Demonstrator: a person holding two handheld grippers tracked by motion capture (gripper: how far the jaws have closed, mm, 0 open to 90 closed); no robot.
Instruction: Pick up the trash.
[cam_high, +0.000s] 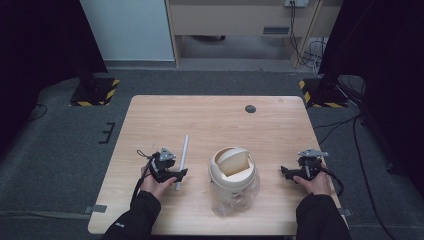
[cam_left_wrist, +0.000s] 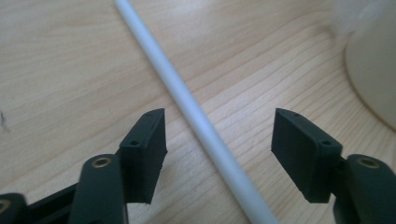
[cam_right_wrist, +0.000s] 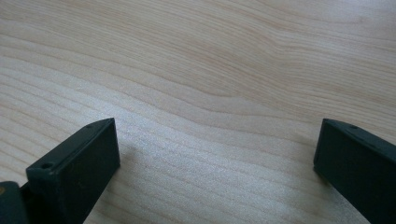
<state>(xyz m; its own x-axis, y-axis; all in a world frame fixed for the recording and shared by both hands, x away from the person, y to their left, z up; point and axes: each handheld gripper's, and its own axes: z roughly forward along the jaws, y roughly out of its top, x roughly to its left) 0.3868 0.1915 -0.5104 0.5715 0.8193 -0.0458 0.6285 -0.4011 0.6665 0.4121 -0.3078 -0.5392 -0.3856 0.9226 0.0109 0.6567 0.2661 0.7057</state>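
A thin white rod (cam_high: 183, 159) lies on the wooden table (cam_high: 215, 120), left of a cream lidded container (cam_high: 233, 172). My left gripper (cam_high: 179, 175) sits low over the rod's near end. In the left gripper view the rod (cam_left_wrist: 196, 116) runs diagonally between the two black pads (cam_left_wrist: 147, 149), with clear gaps on both sides, so the jaws are open around it. My right gripper (cam_high: 285, 172) rests at the table's right side. Its pads (cam_right_wrist: 77, 163) stand wide apart over bare wood.
The container has a swing flap in its lid and a clear plastic bag (cam_high: 231, 200) around its base. Its pale wall (cam_left_wrist: 373, 65) shows at the right edge of the left gripper view. A small dark disc (cam_high: 250, 108) lies near the table's far edge.
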